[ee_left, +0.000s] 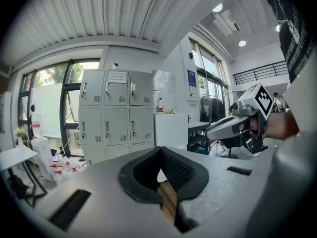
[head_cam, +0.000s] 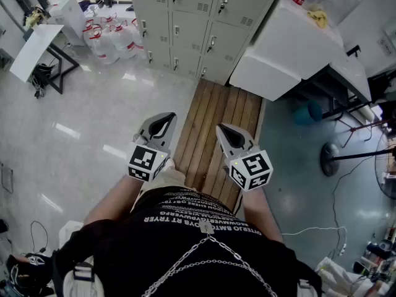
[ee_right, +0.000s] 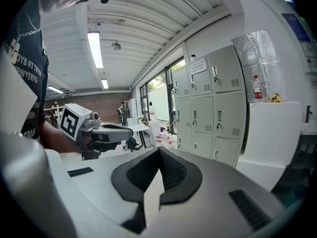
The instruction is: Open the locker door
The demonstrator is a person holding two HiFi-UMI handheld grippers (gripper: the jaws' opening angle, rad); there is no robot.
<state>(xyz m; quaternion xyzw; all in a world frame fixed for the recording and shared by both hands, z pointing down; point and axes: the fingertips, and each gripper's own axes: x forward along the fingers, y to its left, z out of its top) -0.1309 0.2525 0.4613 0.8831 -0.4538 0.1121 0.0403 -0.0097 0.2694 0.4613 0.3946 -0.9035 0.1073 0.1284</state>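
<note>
A bank of grey lockers (head_cam: 185, 17) stands against the far wall with every door closed; it also shows in the left gripper view (ee_left: 116, 115) and the right gripper view (ee_right: 218, 108). My left gripper (head_cam: 162, 121) and right gripper (head_cam: 228, 132) are held side by side close to my body, well short of the lockers. Both point toward them above a strip of wooden planks (head_cam: 213, 122). The left gripper (ee_left: 159, 152) is shut with nothing in it. The right gripper (ee_right: 159, 152) is shut and empty too.
A white cabinet (head_cam: 291, 48) with a bottle and a yellow item on top juts out to the right of the lockers. Several water jugs (head_cam: 111, 42) stand at their left, beside a white table (head_cam: 34, 48). A fan stand (head_cam: 331, 159) and cables lie at the right.
</note>
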